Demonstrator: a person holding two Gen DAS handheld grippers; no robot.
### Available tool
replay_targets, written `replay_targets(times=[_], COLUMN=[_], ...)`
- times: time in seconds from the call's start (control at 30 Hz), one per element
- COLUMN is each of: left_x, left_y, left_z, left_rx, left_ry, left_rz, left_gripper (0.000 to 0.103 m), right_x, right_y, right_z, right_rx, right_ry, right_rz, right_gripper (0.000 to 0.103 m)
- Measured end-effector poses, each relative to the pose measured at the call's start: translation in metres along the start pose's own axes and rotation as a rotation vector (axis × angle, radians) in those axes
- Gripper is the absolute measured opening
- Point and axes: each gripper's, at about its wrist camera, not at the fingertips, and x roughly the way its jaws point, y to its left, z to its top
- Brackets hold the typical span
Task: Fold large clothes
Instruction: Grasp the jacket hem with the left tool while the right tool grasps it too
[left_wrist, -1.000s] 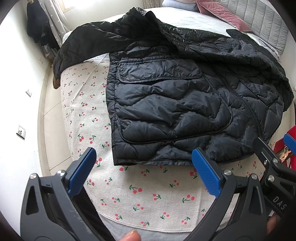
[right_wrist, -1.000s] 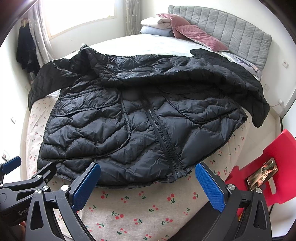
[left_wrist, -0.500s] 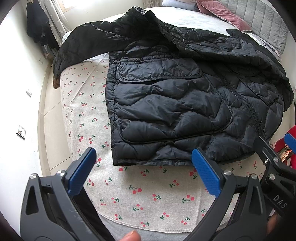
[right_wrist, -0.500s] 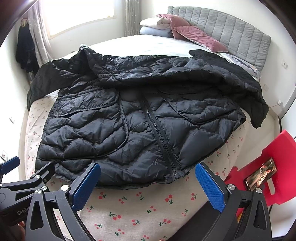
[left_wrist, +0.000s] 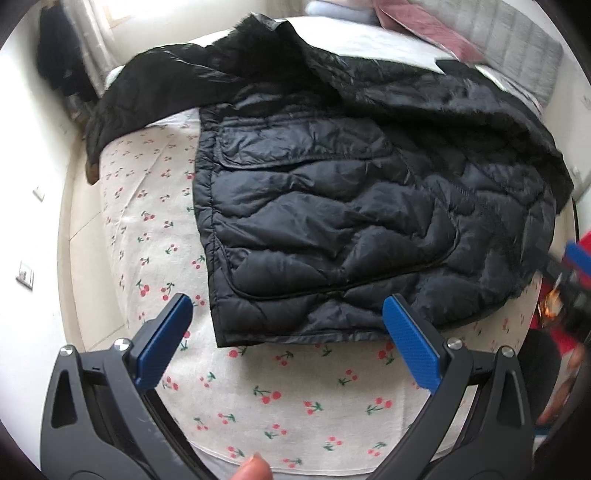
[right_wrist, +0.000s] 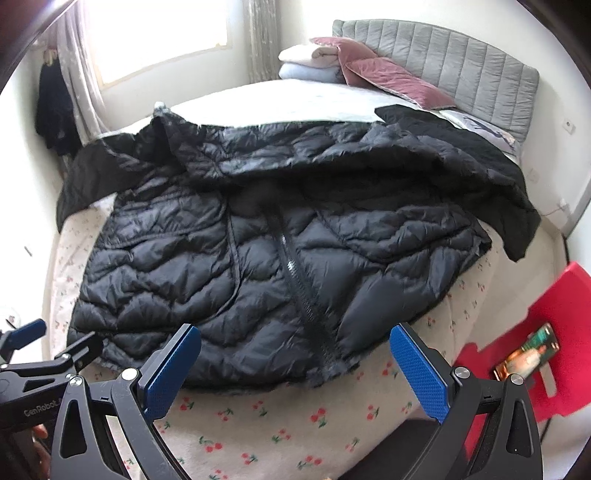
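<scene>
Lying spread across the foot of the bed is a black quilted puffer jacket (right_wrist: 273, 266), front side up, its zipper (right_wrist: 301, 291) closed and running from the collar area down to the hem nearest the grippers. The jacket rests on a cherry-print sheet (left_wrist: 295, 391) that covers the near end of the mattress. Its upper part is rumpled into a raised ridge, and one sleeve (right_wrist: 491, 177) drapes over the right edge of the bed, while the other sleeve (left_wrist: 122, 107) hangs off the left corner.

Left gripper (left_wrist: 284, 343): jaws spread wide, nothing between the blue pads (left_wrist: 164, 343). It hovers above the sheet just short of the jacket's lower left hem corner; the right-hand pad overlaps the hem in the wrist view, but contact cannot be confirmed. A fingertip (left_wrist: 253, 469) of the person shows at the bottom edge.

Right gripper (right_wrist: 295, 365): jaws likewise released and empty. It is positioned above the hem near the zipper's lower end, not touching the fabric as far as can be seen. The left gripper is visible at the lower left of the right wrist view.

Surroundings: a grey padded headboard (right_wrist: 461, 62) at the far end, folded bedding and a dusky pink pillow (right_wrist: 391, 79) against it, a red chair (right_wrist: 554, 339) beside the bed with a phone (right_wrist: 526, 354) lying on it.
</scene>
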Motion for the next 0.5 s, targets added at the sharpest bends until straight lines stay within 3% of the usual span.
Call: replay_targets(times=[0.17, 0.37, 0.5], left_x=[0.009, 0.017, 0.029], left_y=[0.035, 0.077, 0.091], left_z=[0.011, 0.027, 0.035], left_rx=[-0.076, -0.166, -0.213], left_ry=[0.043, 0.038, 0.063], left_rz=[-0.102, -0.189, -0.273], left_gripper=[0.103, 0.103, 0.101], right_x=[0.008, 0.036, 0.056], right_y=[-0.047, -0.127, -0.178], right_z=[0.021, 0.054, 0.070], right_rx=[0.005, 0.077, 0.123], right_ry=[-0.004, 0.043, 0.059], right_rz=[0.036, 0.114, 0.086], right_gripper=[0.103, 0.103, 0.103])
